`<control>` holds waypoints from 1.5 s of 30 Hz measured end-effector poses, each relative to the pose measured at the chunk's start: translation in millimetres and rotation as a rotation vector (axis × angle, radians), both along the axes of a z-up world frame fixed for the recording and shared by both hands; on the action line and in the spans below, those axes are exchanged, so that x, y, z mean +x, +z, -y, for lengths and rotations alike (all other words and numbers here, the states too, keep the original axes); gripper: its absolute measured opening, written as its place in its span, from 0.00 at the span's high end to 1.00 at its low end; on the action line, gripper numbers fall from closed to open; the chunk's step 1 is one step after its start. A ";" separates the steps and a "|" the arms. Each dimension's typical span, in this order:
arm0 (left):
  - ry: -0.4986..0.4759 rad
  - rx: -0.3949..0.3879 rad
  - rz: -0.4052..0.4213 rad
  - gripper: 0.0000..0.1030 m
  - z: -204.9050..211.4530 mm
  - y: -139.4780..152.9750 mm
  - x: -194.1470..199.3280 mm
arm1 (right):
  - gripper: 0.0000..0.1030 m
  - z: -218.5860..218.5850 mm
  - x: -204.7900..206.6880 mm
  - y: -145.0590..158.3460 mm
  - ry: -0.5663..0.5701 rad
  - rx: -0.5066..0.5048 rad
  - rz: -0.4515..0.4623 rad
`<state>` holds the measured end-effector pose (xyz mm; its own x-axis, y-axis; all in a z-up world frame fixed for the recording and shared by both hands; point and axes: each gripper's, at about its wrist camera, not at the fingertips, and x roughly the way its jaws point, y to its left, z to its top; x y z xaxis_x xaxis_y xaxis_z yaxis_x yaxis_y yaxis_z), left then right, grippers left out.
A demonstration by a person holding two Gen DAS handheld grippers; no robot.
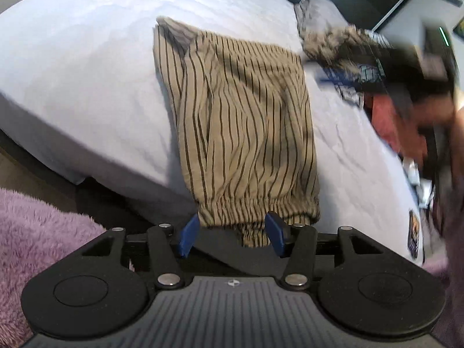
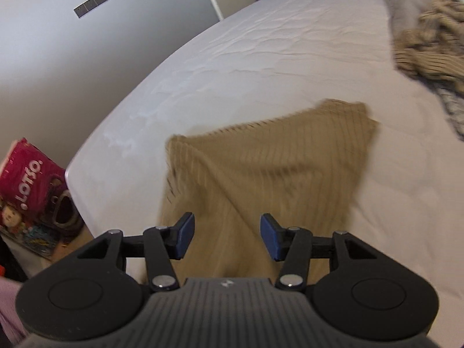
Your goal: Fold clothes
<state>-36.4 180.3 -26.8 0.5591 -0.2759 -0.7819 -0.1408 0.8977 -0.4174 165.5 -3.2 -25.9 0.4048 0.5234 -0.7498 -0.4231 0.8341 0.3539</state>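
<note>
A tan cotton garment with thin dark vertical stripes and a gathered elastic waistband (image 1: 246, 121) lies lengthwise on a bed covered by a pale, slightly rippled fitted sheet (image 1: 87, 66), its waistband hanging just over the near edge of the mattress. The left gripper (image 1: 232, 233), black with blue finger pads, sits right at that waistband with its jaws wide apart, holding nothing; the fabric falls between the pads without being pinched. From the right wrist view, the right gripper (image 2: 227, 236) hovers over the same striped garment (image 2: 261, 174), likewise spread wide and empty; this view is blurred. The garment already looks narrowed into a long strip, so the step in hand seems to be a grasp at the waistband end, ready for the next fold. The next move probably calls for closing both sets of pads on the waistband corners and carrying them toward the far end. Off to the far right of the bed lies a loose heap of unfolded clothes, knitted beige and grey pieces (image 2: 426, 43), well apart from the striped garment. A fluffy lilac rug (image 1: 37, 232) covers the floor beside the bed, and a pink printed box (image 2: 26, 179) stands on the floor. Nothing rests on the garment itself.
</note>
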 end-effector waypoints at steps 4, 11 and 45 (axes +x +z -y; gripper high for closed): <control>0.029 -0.014 0.033 0.53 -7.6 10.5 3.2 | 0.48 26.2 -48.4 -8.2 -0.001 -0.061 0.047; 0.026 0.015 0.005 0.53 -9.5 7.4 31.0 | 0.59 39.8 -139.2 -29.3 0.033 -0.137 0.105; 0.053 -0.511 -0.063 0.91 1.5 -63.2 43.5 | 0.65 66.5 -194.7 -66.0 -0.113 -0.197 0.147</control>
<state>7.1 178.7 -90.0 0.5392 -0.6040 -0.5869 -0.2194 0.5721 -0.7903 -29.1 -69.7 -91.9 0.5648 0.3187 -0.7612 -0.3580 0.9257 0.1219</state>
